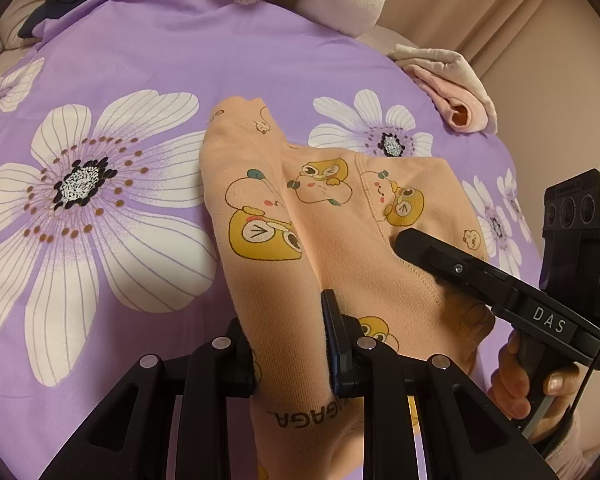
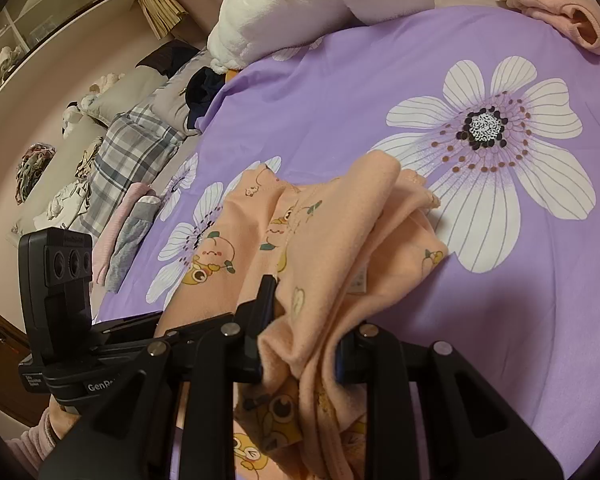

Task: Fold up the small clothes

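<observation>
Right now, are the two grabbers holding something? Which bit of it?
Yes. Both hold the peach cartoon-print garment. The left gripper pinches a bunched fold near its lettered band; the right gripper clamps a gathered bunch of its fabric.

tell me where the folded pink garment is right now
The folded pink garment lies at the far right edge of the purple floral sheet, beyond the peach printed garment; it sits top right in the right wrist view.
</observation>
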`<state>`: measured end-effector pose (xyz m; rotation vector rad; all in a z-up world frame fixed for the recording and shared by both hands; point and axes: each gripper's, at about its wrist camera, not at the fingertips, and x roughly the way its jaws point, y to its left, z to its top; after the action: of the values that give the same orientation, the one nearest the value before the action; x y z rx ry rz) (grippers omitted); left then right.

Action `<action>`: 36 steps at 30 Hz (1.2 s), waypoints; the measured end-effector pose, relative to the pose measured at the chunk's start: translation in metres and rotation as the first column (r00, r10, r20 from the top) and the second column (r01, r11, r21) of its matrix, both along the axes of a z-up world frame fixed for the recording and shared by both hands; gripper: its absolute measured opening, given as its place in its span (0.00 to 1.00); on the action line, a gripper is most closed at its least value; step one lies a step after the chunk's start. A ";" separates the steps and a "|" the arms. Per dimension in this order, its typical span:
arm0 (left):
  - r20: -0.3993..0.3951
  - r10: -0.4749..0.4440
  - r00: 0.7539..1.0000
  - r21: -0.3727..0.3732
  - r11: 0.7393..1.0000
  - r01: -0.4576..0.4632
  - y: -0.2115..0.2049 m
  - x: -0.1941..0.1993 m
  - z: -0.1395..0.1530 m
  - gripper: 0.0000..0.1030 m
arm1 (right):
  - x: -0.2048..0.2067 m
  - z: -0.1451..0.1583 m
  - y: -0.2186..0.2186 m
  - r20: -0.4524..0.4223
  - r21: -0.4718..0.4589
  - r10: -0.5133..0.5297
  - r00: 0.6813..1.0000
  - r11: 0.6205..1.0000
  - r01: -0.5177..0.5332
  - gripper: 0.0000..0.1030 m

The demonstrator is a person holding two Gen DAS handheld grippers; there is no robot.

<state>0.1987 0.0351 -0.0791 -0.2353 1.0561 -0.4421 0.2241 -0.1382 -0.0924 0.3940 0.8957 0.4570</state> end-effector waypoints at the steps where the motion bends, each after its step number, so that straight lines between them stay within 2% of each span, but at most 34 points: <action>1: 0.000 -0.001 1.000 0.001 1.000 0.001 0.000 0.000 0.000 0.21 | 0.000 0.000 0.000 0.000 -0.001 0.000 1.000 1.000 0.000 0.24; 36: -0.021 -0.006 1.000 0.028 1.000 0.007 -0.002 0.008 -0.009 0.22 | 0.003 -0.014 0.000 -0.059 -0.085 -0.036 0.998 0.996 0.031 0.26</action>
<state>0.2062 0.0332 -0.0885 -0.2120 1.0835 -0.4309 0.2275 -0.1378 -0.1069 0.3476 0.9627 0.3767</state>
